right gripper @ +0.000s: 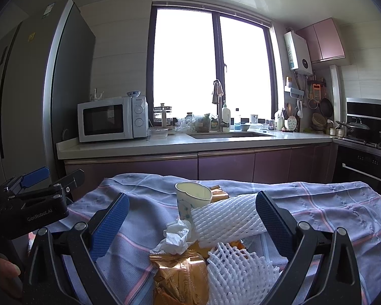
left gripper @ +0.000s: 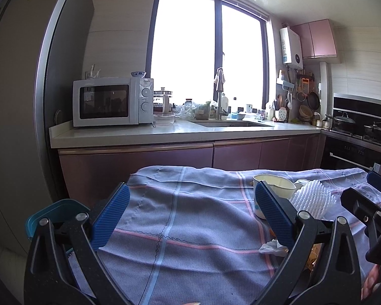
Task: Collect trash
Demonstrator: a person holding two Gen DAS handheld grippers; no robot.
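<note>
Trash lies on a blue checked cloth [right gripper: 144, 203]: a paper cup [right gripper: 191, 197], a white foam net sleeve [right gripper: 226, 219], a second foam net [right gripper: 238, 274], a crumpled tissue [right gripper: 176, 236] and a gold snack wrapper [right gripper: 180, 277]. My right gripper [right gripper: 191, 225] is open, its fingers on either side of the pile, above it. My left gripper [left gripper: 191, 216] is open over bare cloth [left gripper: 185, 218], left of the cup [left gripper: 274, 185], foam net [left gripper: 313, 199] and tissue [left gripper: 271, 247]. The right gripper also shows at the right edge of the left wrist view [left gripper: 368, 203].
A teal bin rim [left gripper: 50, 213] sits left of the cloth-covered table. Behind are a kitchen counter [left gripper: 165, 134] with a microwave [left gripper: 111, 101], a sink [left gripper: 231, 124], a stove [left gripper: 355, 129] and a tall fridge [right gripper: 33, 96].
</note>
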